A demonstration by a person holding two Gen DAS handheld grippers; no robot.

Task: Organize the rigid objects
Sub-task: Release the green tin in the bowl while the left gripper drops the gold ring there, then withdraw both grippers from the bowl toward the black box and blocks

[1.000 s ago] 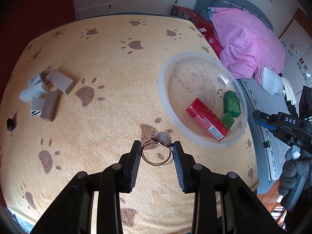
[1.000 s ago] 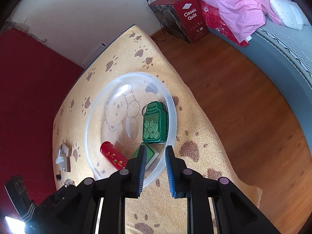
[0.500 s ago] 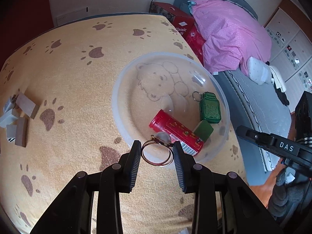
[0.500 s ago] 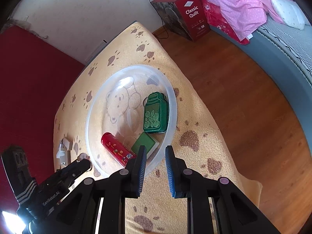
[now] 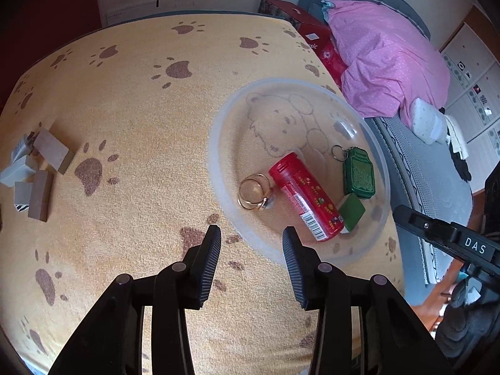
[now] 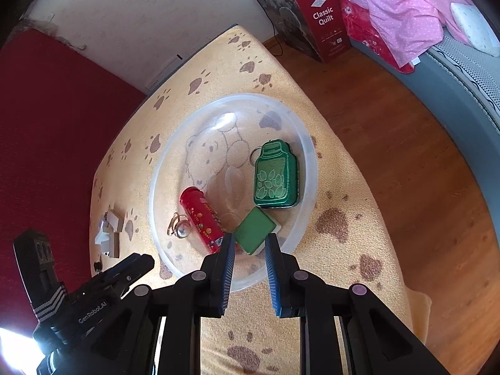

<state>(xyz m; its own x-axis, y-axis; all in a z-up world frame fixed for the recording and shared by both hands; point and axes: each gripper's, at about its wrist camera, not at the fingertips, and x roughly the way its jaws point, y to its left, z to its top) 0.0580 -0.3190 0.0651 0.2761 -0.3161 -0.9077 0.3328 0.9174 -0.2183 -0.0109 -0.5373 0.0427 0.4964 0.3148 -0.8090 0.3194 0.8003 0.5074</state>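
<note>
A clear plastic bowl (image 5: 218, 187) with a bear print sits on the paw-print cloth. In it lie a gold ring (image 5: 253, 191), a red tube (image 5: 304, 197), a green jar-shaped tin (image 5: 358, 172) and a green block (image 5: 351, 211). My left gripper (image 5: 251, 240) is open and empty just before the bowl's near rim. In the right wrist view the bowl (image 6: 307, 162) holds the ring (image 6: 178, 225), the red tube (image 6: 201, 215), the tin (image 6: 275, 173) and the block (image 6: 254, 229). My right gripper (image 6: 249, 250) is open and empty above the near rim.
Several wooden blocks (image 5: 37, 165) lie in a loose pile at the table's left; they also show in the right wrist view (image 6: 109, 231). A red quilt box (image 6: 312, 22) stands on the wood floor, with a bed and pink bedding (image 5: 384, 59) beyond.
My left gripper carried the gold ring over the bowl, opened and let it go. The ring now lies in the bowl beside the red tube. The right gripper barely moved.
</note>
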